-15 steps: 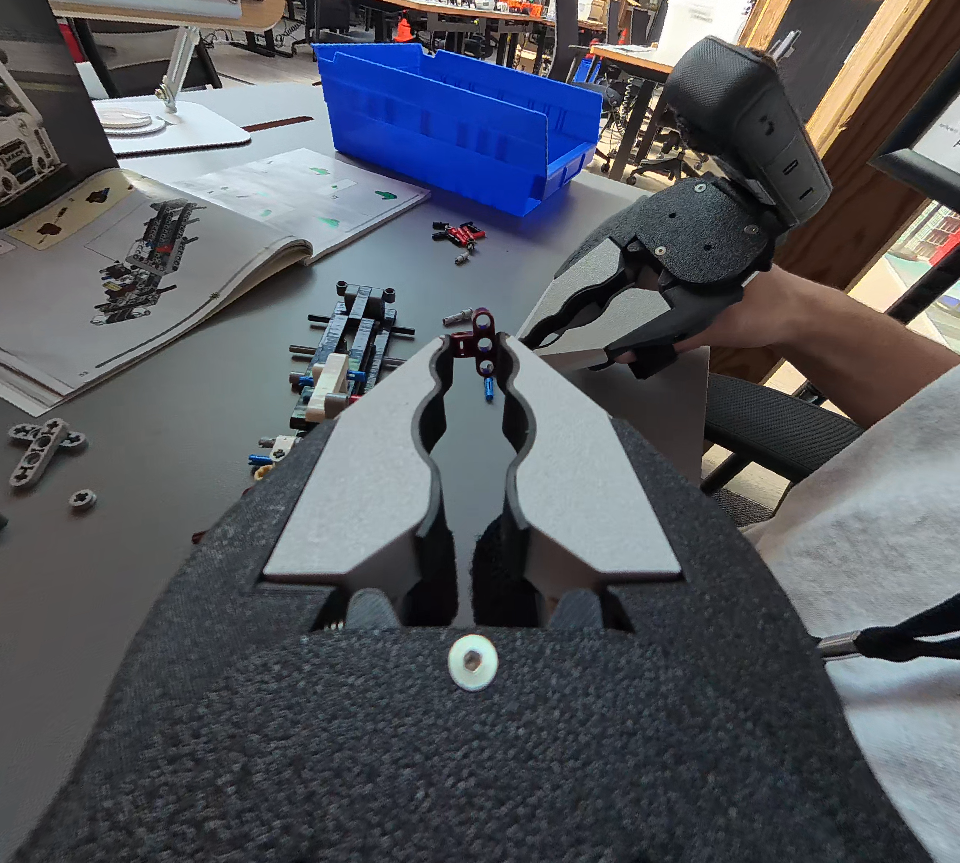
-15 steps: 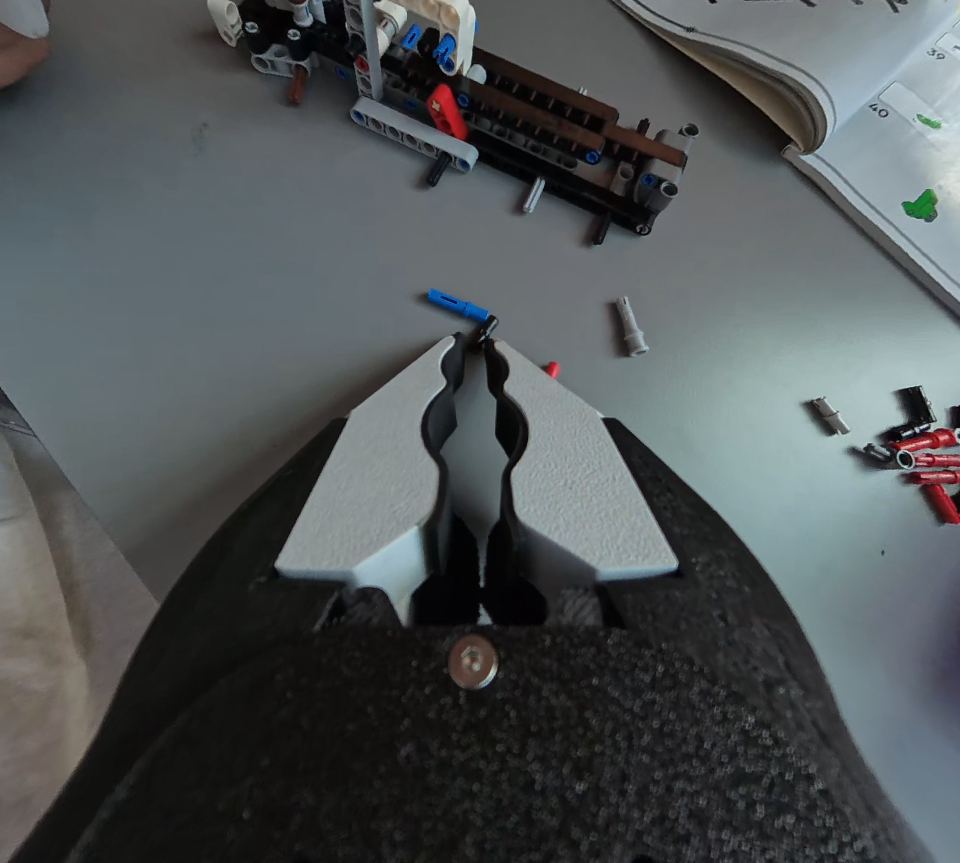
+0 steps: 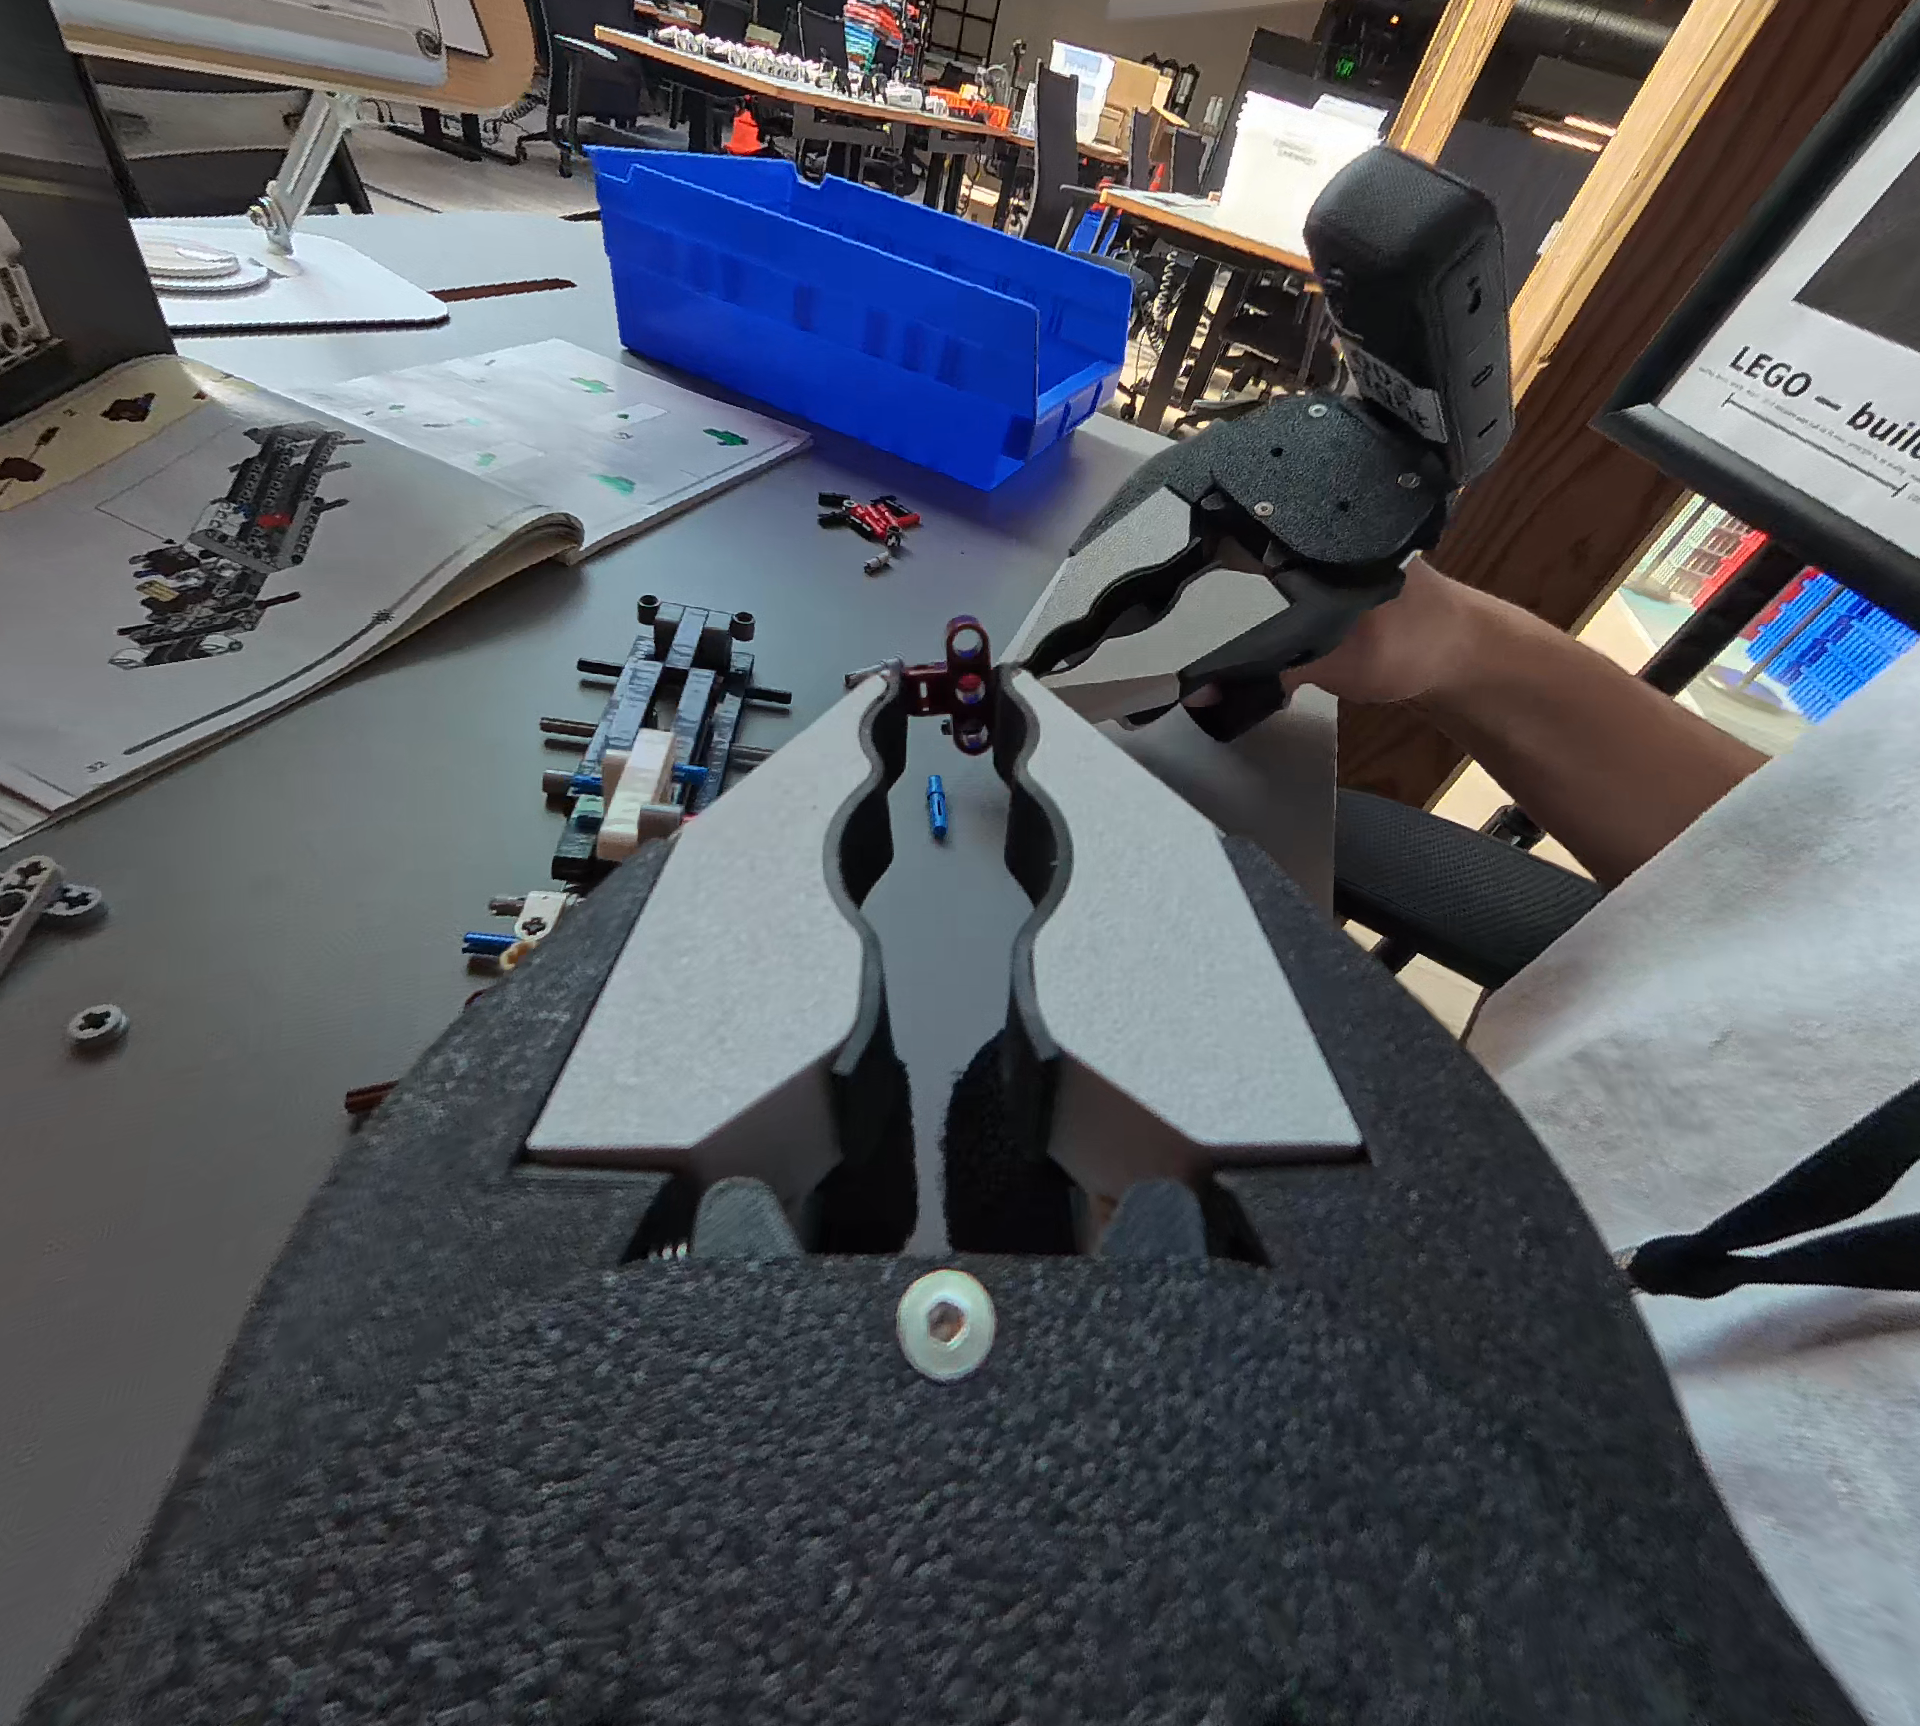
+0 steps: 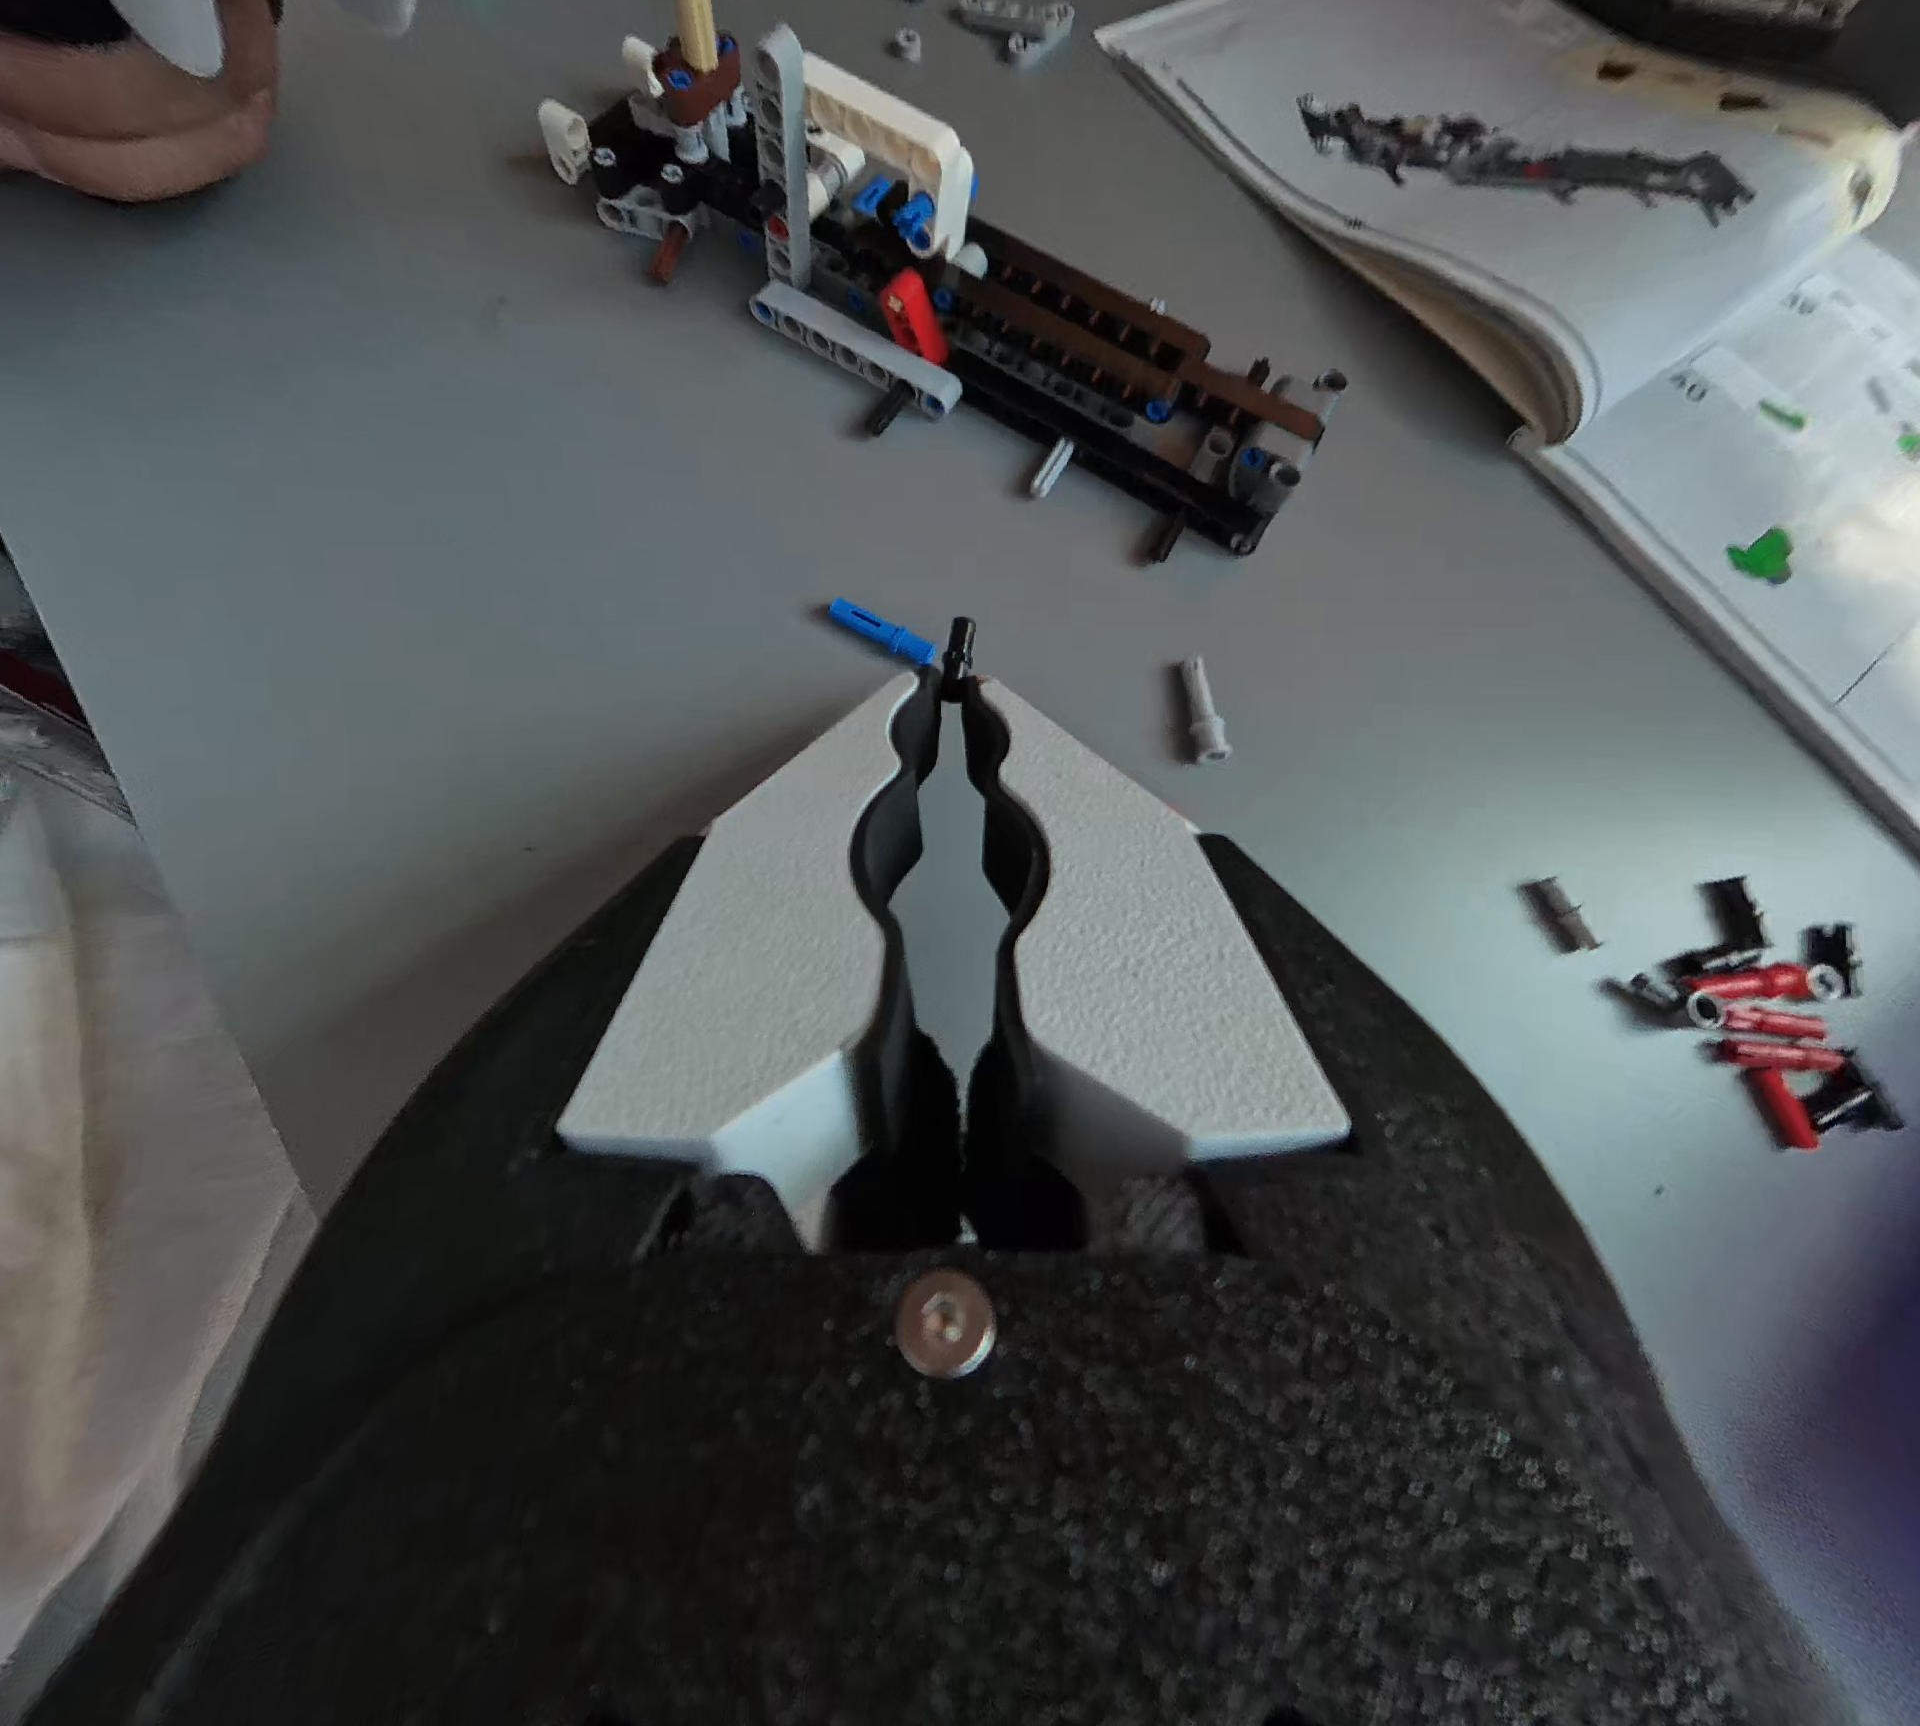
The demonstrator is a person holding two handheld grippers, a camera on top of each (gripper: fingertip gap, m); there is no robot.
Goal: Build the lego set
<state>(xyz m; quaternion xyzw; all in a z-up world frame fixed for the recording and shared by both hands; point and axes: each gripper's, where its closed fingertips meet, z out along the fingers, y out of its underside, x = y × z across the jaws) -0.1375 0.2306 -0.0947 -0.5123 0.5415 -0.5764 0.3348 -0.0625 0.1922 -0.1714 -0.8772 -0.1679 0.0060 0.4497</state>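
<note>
Lego frame (image 4: pixel 935 294) sits on grey table (image 4: pixel 416 533), half built. Left gripper (image 3: pixel 940 689) clamps a dark red connector (image 3: pixel 961 684) at its tips. Right gripper (image 4: pixel 951 684) pinches a black pin (image 4: pixel 958 642) above a blue pin (image 4: pixel 881 629).

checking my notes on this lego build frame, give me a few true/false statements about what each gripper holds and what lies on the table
1. The left gripper is shut on a dark red connector piece. True.
2. The right gripper is open with nothing in it. False: it is shut on a small black pin.
3. A blue pin lies loose on the table, just ahead of the right gripper's tips. True.
4. The blue bin sits on top of the open instruction booklet. False: it stands on the table behind the booklet.
5. The long chassis assembly is lifted off the table. False: it rests on the table.
</note>
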